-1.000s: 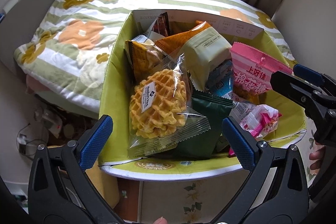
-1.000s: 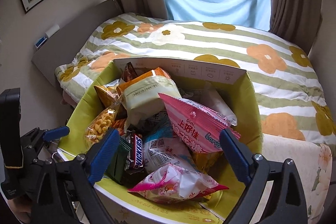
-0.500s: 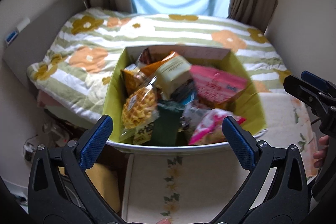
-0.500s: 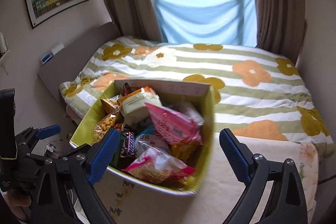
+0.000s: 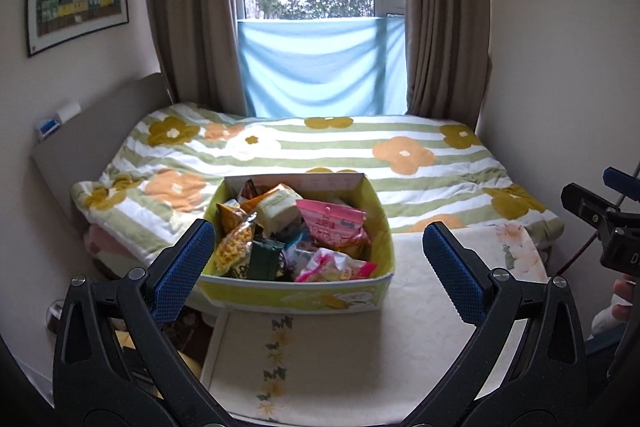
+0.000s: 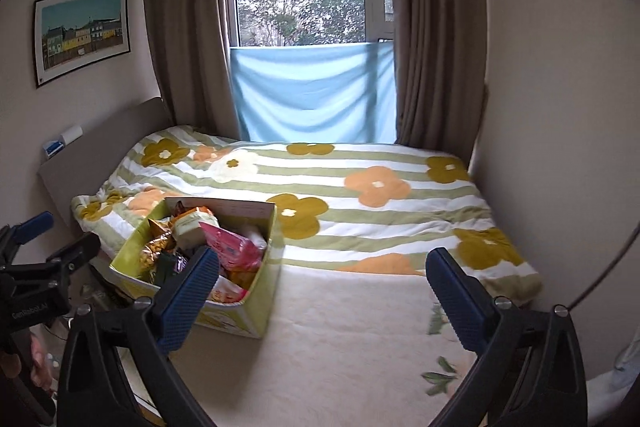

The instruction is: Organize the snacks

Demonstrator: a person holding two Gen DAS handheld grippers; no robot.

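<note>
We've pulled both grippers well back from the snack box point(image 5: 296, 293) — a second ago the left wrist view was right on top of the waffle pack point(image 5: 235, 250), now the whole bedroom shows, window and curtains included. Left gripper point(image 5: 318, 261) is spread wide with nothing between its blue pads; right gripper point(image 6: 322, 291) likewise wide apart and empty. The box sits on the cream floral cloth point(image 5: 420, 327) just in front of the striped flower duvet point(image 5: 400, 163), crammed with packets: pink candy bag point(image 5: 332, 223) near the box's middle, pale green pack point(image 5: 278, 205) behind it, dark green pack point(image 5: 264, 259) beside the waffle. From the right wrist view the box lies well left of the gripper, partly hidden behind its left finger. We read this retreat as snacks all in the box, so the sort looks finished or close to it; nothing loose shows on the cloth around the box.
</note>
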